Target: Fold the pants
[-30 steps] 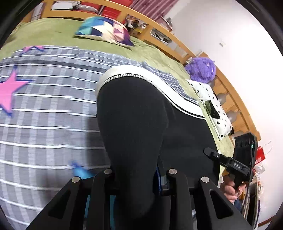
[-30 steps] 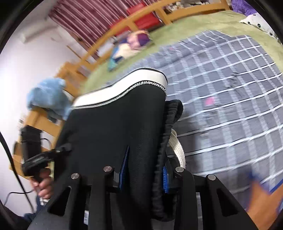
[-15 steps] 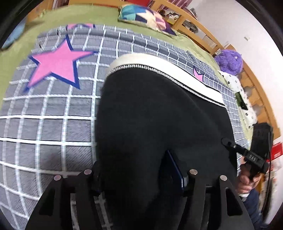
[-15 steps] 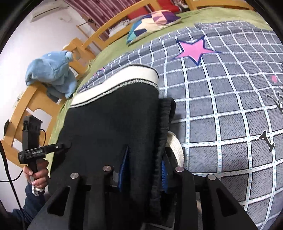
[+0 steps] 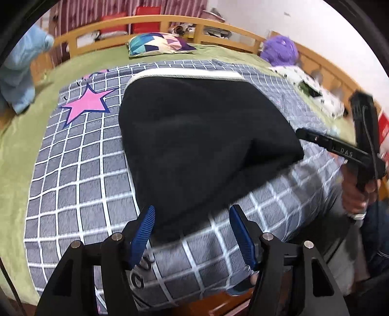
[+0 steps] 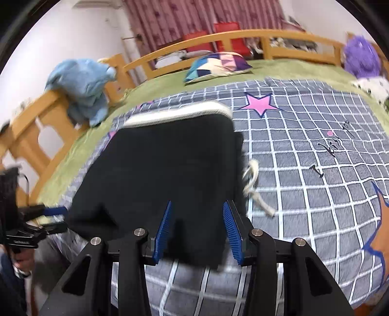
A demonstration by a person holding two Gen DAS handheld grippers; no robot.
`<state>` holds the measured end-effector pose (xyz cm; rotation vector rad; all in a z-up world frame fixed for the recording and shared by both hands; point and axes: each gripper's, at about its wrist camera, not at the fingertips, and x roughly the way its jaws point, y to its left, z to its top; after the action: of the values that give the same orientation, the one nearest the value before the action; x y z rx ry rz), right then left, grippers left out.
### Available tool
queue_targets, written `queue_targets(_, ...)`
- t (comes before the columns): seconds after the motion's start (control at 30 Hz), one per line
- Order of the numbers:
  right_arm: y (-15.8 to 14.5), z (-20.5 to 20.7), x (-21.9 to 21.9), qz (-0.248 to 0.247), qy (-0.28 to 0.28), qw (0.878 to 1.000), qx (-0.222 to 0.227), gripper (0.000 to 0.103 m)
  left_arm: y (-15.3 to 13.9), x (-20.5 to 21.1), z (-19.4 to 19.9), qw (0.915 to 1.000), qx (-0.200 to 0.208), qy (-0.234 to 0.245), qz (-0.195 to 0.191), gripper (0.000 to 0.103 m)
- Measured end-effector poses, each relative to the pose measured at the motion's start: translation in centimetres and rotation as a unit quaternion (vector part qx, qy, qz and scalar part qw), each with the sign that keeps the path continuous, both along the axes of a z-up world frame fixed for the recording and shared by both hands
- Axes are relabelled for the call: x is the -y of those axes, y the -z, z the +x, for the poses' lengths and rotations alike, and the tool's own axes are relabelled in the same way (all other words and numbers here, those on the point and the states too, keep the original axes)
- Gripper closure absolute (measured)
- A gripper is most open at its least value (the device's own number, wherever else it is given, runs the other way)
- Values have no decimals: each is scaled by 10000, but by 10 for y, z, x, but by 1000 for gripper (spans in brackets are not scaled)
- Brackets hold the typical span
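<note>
Ahead of the jaws we see a grey checked blanket (image 5: 80, 170) with a pink star (image 5: 85, 107) spread over a green bed cover (image 5: 14, 145); beyond it, far ahead, runs a curved wooden bed rail (image 6: 243, 36); behind the rail hang striped red curtains (image 6: 194, 17); a white wall (image 6: 73, 36) rises to the left of them; a patchwork pillow (image 6: 216, 64) lies far ahead; a blue plush toy (image 6: 82, 87) slumps on the rail to the left; a purple plush (image 5: 282, 52) sits far right.
</note>
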<state>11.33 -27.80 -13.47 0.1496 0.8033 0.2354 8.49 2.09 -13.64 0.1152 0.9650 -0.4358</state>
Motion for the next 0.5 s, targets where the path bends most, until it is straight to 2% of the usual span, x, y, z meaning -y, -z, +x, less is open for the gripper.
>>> queue_targets(0.1,10,-20,-17,-491,-116,9985,200,59,7,5,0,9986,219,-259,417,41)
queue_targets(0.17,14,-29,-24,-723,-240,9967,293,50,8,4,6,9974,308,-535,363,42)
queue_targets(0.2,16,-31,-28,-867,-299,9953,307,48,9,5,10,9974,287,-588,301,48)
queue_targets(0.27,29,-29,-38,-1281,-278,9910,254,46,12,7,16,9962,265,-718,417,55)
queue_targets(0.3,35,-25,-43,-1496,-206,9884,179,52,11,8,16,9960,300,-731,417,62)
queue_targets(0.33,41,-20,-46,-1708,-72,9852,94,72,9,8,15,9961,343,-704,403,73)
queue_targets(0.37,46,-17,-48,-1825,26,9832,71,92,6,7,13,9963,409,-647,395,77)
queue_targets(0.4,47,-17,-49,-1915,95,9813,155,94,1,4,9,9963,494,-595,366,87)
queue_targets(0.47,34,-25,-41,-1656,125,9850,477,98,-10,-16,0,9954,649,-698,54,92)
queue_targets(0.5,25,-31,-30,-1287,200,9897,593,98,-9,-21,-1,9957,576,-731,-14,92)
